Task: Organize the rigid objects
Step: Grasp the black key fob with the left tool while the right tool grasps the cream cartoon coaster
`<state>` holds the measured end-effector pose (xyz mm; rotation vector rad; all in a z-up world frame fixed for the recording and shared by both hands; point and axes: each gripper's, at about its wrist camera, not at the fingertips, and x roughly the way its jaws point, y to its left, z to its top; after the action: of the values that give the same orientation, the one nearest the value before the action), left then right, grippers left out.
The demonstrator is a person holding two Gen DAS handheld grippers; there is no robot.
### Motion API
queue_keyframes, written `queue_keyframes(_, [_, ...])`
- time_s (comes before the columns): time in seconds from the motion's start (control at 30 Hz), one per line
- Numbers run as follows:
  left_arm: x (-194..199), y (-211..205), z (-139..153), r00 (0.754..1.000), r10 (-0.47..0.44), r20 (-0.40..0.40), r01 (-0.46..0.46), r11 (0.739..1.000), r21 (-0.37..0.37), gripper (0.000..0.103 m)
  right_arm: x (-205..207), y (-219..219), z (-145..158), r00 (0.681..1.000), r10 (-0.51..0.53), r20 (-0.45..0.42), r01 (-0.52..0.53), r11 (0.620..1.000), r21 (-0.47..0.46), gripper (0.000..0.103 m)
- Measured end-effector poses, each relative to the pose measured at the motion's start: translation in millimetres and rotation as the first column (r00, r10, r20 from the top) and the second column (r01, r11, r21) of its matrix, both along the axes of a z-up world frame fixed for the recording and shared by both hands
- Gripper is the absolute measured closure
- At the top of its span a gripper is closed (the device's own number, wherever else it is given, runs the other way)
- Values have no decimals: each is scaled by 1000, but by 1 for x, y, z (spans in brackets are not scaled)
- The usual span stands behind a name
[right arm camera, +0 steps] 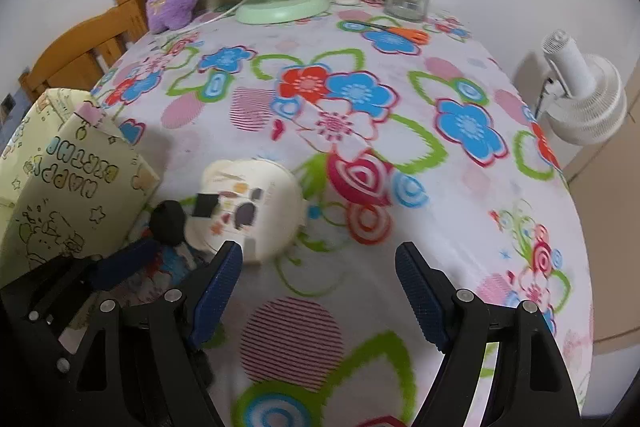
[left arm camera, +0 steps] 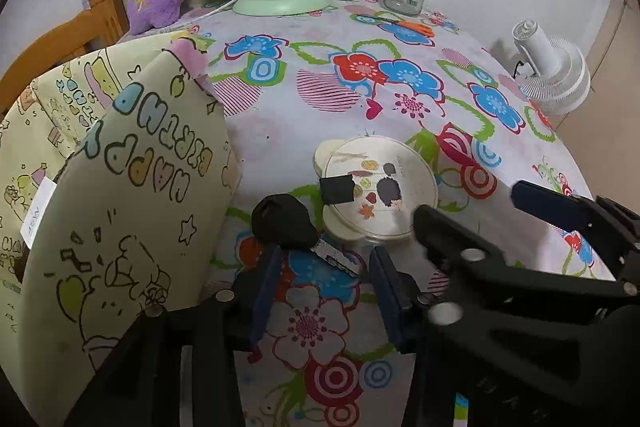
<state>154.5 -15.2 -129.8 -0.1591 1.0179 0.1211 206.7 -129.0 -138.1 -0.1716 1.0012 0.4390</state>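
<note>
- The left tool sits lowest in its own view. Its blue pads are drawn in around a black-headed key, one by the head and one by the blade tip; I cannot tell whether they truly press on it.
- The key lies near the bench's left edge, between the gift bag and the round cream container, just beside both.
- Risk: the key lies slantwise across the pads, so a lift could swivel it out and drop it.
- Risk: the container is crowded close, so a sideways pull may knock it or its lid.
- The right tool is spread wide and empty, just beside the container; drifting left, it could strike the container or the left tool.
</note>
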Motion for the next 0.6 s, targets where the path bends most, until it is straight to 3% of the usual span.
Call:
queue_keyframes(0.13, [2,4,0,1000,-9,9,9,1000,-20,48,3,15,0,999,40,-2,-40,999,2,20])
queue_keyframes(0.2, [2,5,0,1000,-19,13,20,999,-27,43,5,22,-2,999,49,-5,-49,999,-6,14])
queue_keyframes(0.47, [6,15,-2,1000,-16,24,17,999,-43,36,19,41,-17,990,111,-85,-107,993,46,11])
queue_keyframes(0.6, [6,15,-2,999,-30,32,31,999,-39,32,23,45,-21,990,115,-81,-112,993,36,8])
